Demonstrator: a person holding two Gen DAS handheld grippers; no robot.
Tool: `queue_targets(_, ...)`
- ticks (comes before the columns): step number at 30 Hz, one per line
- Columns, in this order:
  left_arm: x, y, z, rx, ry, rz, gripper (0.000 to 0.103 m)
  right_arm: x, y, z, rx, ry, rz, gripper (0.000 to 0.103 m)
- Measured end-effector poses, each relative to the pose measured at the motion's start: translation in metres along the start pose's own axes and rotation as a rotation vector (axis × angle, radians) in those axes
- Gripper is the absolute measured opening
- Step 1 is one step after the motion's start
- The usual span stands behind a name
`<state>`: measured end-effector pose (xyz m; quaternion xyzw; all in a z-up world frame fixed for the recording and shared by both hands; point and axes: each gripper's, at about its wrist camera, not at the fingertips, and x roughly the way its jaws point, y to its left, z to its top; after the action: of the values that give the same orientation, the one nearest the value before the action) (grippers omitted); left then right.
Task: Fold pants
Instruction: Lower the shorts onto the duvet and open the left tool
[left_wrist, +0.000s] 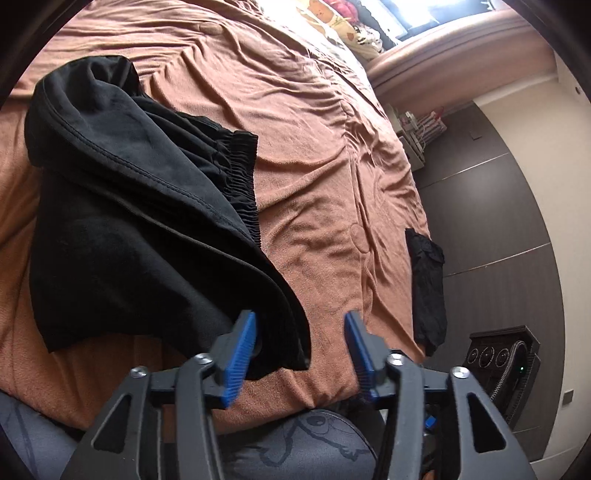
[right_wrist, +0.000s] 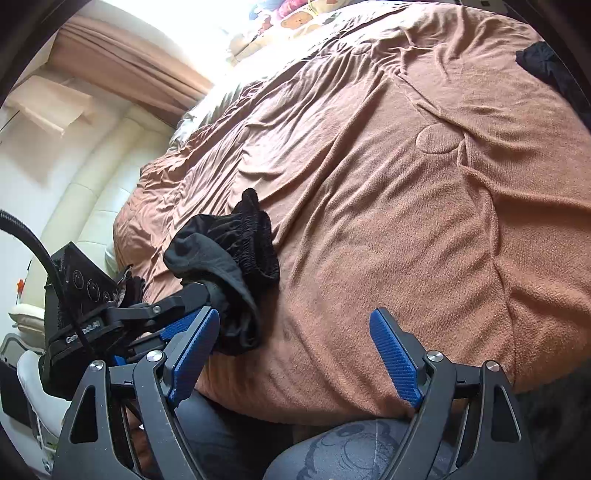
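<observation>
Both of my grippers, left gripper (left_wrist: 300, 345) and right gripper (right_wrist: 295, 345), are wide and hold nothing, while the soft, limp, light black pants (left_wrist: 122, 229) lie bunched on the bed (left_wrist: 325, 155) ahead-left, best pinched at the gathered elastic waistband (left_wrist: 242, 184).

- One pair of black pants (left_wrist: 122, 206) lies in a heap on the bed.
- One more dark piece of clothing (left_wrist: 428, 288) lies well apart from it, by the bed's edge. I cannot tell what kind it is.
- One brown blanket (left_wrist: 325, 155) covers the bed.
- Two grippers: the left gripper (left_wrist: 301, 349) and the right gripper (right_wrist: 295, 354).
- Each gripper has two blue pads (left_wrist: 242, 356), so four blue pads in all.
- One black box with three round dials (left_wrist: 498, 354) sits past the bed's edge.
- One brown curtain (right_wrist: 125, 59) hangs by the window.
- Some bright things (left_wrist: 343, 22) are piled at the far end of the bed. They are too blurry to count.
</observation>
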<state>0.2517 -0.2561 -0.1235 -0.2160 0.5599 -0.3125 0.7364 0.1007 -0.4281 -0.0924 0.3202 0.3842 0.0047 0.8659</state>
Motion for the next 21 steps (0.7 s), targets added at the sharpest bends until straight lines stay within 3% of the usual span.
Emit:
queue_targets(2,-0.016,-0.001,0.001,0.022,-0.047,0.012,0.078,0.002,0.004,0.0,-0.005,0.002,0.003,0.083)
queue_targets(4,-0.031,0.0,0.005,0.03,-0.082,0.012,0.08,0.006,0.008,0.001,-0.013,0.004,0.008,0.083)
queue_targets(13,-0.078,0.044,0.028,-0.035,-0.168,0.073,0.081,0.031,0.032,0.005,-0.06,0.034,0.001,0.083)
queue_targets(21,-0.088,0.085,0.049,-0.102,-0.208,0.116,0.082,0.062,0.056,0.014,-0.117,0.076,-0.003,0.083)
